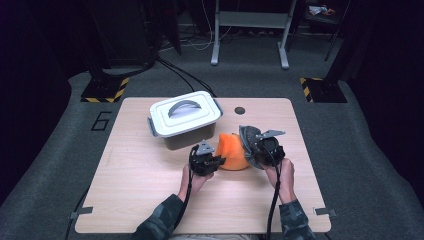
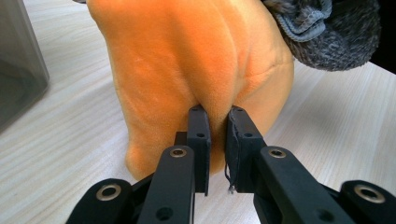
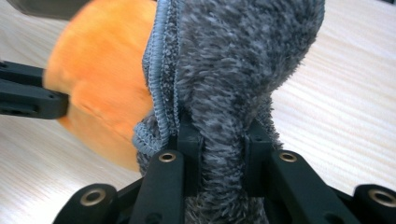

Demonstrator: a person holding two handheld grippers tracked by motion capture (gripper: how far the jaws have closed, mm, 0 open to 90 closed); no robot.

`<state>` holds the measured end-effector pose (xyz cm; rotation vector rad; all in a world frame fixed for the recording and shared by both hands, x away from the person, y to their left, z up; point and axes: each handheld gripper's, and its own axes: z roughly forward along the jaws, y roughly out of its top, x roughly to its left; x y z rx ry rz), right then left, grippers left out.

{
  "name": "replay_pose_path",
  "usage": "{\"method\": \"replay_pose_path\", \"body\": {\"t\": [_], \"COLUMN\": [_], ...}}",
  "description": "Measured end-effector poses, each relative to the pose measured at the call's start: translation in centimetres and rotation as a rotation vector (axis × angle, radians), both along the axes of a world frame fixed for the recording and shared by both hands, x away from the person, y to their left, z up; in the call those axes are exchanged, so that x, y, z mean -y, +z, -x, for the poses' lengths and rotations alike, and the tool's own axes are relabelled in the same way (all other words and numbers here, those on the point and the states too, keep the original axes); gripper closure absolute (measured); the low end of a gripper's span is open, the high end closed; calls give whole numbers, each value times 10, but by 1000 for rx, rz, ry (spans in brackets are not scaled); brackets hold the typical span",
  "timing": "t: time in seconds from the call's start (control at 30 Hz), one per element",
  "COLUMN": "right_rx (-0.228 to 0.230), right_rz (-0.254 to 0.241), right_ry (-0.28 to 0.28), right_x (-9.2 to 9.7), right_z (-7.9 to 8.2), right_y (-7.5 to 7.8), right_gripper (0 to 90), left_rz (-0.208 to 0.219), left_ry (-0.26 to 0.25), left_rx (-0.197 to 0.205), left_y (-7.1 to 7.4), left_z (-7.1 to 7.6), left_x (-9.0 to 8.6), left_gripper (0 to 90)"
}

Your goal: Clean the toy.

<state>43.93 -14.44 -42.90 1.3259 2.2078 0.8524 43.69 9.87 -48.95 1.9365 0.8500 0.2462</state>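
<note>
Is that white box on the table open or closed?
Closed: the white lid sits flat on the box, its handle folded down.

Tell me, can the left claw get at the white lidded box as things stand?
Probably not yet: the left claw is shut on the orange cloth. The box stands just beyond it with bare table between, so the way looks free once it lets go.

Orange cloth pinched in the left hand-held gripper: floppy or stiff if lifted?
Likely floppy: the orange cloth bunches in soft folds where the left hand-held gripper pinches it. Probably light, and its plush nap should resist slipping. Once lifted, it may drag against the grey cloth touching it.
</note>
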Motion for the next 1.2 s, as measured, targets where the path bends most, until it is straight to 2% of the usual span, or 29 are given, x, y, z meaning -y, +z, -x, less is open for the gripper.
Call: {"method": "replay_pose_path", "body": {"t": [0.2, 0.37, 0.57, 0.67, 0.77, 0.9, 0.97, 1.0, 1.13, 1.2], "right_rx": [-39, -87, -150, -180, -213, -173, -116, -103, -28, 3], "right_rz": [5, -7, 5, 14, -5, -9, -4, -15, -44, -63], "right_ry": [-31, -40, -70, -60, -57, -86, -80, -76, -42, -4], "right_x": [9, 17, 22, 24, 29, 31, 33, 32, 22, 13], "right_z": [-5, -11, -17, -21, -23, -17, -12, -10, 1, 6], "right_y": [-13, -22, -40, -51, -55, -42, -29, -24, 5, 16], "right_gripper": [742, 742, 742, 741, 741, 742, 742, 742, 742, 741], "left_rz": [-2, 3, 3, 5, 8, -2, 6, 5, 7, 1], "left_ry": [-2, 0, 3, 6, 10, 10, 14, 13, 12, 7], "left_rx": [5, 1, 3, 3, 3, 14, 8, 11, 11, 11], "left_y": [0, -1, -1, -1, -1, -1, -1, -1, -1, -1], "left_z": [0, 0, 0, 0, 0, 0, 0, 0, 1, 1], "left_x": [0, 0, 0, 0, 0, -1, -1, -1, 0, -1], "left_gripper": [809, 808, 808, 808, 807, 807, 807, 807, 807, 807]}}
